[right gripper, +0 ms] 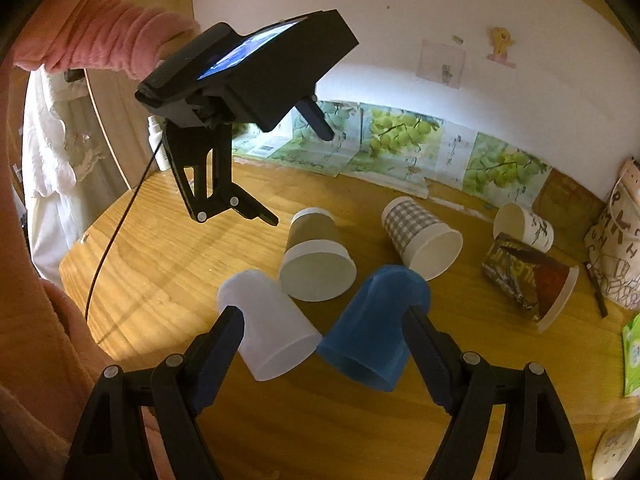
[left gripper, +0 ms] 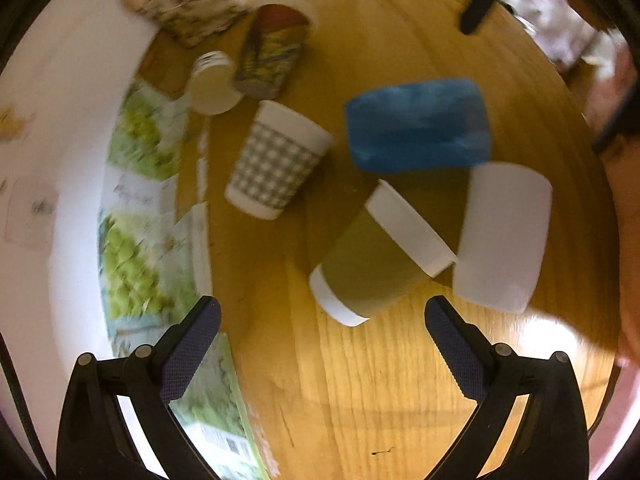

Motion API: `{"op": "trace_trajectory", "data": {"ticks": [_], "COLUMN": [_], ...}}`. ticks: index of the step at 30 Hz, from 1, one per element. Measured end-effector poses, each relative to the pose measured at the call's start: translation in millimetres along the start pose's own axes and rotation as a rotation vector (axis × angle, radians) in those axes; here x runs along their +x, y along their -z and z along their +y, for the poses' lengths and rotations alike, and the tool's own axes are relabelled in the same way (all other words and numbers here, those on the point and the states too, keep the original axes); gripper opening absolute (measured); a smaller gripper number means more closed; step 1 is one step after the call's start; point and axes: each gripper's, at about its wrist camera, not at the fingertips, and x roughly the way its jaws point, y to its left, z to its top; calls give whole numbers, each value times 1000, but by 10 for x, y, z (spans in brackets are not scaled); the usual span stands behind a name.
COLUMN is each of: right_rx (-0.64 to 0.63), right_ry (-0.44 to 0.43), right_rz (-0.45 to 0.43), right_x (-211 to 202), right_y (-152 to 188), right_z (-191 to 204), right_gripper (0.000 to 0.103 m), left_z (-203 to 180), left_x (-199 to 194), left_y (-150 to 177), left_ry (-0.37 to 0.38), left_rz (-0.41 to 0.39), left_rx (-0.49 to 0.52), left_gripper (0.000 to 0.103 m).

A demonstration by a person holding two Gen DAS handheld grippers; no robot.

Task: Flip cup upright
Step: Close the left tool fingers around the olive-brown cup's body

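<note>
Several cups lie on their sides on the wooden table (left gripper: pixel 360 400). In the left wrist view: an olive-brown paper cup (left gripper: pixel 376 256), a white plastic cup (left gripper: pixel 504 236), a blue plastic cup (left gripper: pixel 416 124), a checked cup (left gripper: pixel 276 160), a picture-printed cup (left gripper: pixel 272 52) and a small white cup (left gripper: pixel 212 84). My left gripper (left gripper: pixel 322 344) is open above the table, just short of the olive cup. In the right wrist view my right gripper (right gripper: pixel 322 332) is open, with the white cup (right gripper: pixel 268 324) and blue cup (right gripper: pixel 372 328) between its fingers. The left gripper (right gripper: pixel 298 172) hovers above the olive cup (right gripper: pixel 316 260).
Grape-printed cards (right gripper: pixel 400 140) lean on the white wall at the table's back edge. A patterned bag (right gripper: pixel 616 248) stands at the right. A green packet (right gripper: pixel 632 352) lies by the right edge. The checked cup (right gripper: pixel 420 236) and printed cup (right gripper: pixel 528 276) lie behind.
</note>
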Motion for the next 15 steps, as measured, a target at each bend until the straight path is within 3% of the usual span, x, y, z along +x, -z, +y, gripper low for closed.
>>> {"op": "trace_trajectory", "data": {"ticks": [6,15], "right_rx": [19,55], "right_ry": [8,33], "right_rz": [24,44], "right_x": [73,119], "right_y": [9,25], "right_z": [21,50], "right_gripper": [82,82], "left_z": [-109,-127], "left_x": [120,333], "left_y": [5,-22], "left_ry": [42,89], "left_rz": [-32,-38], "left_rx": [134,181], "left_gripper": [102,101]}}
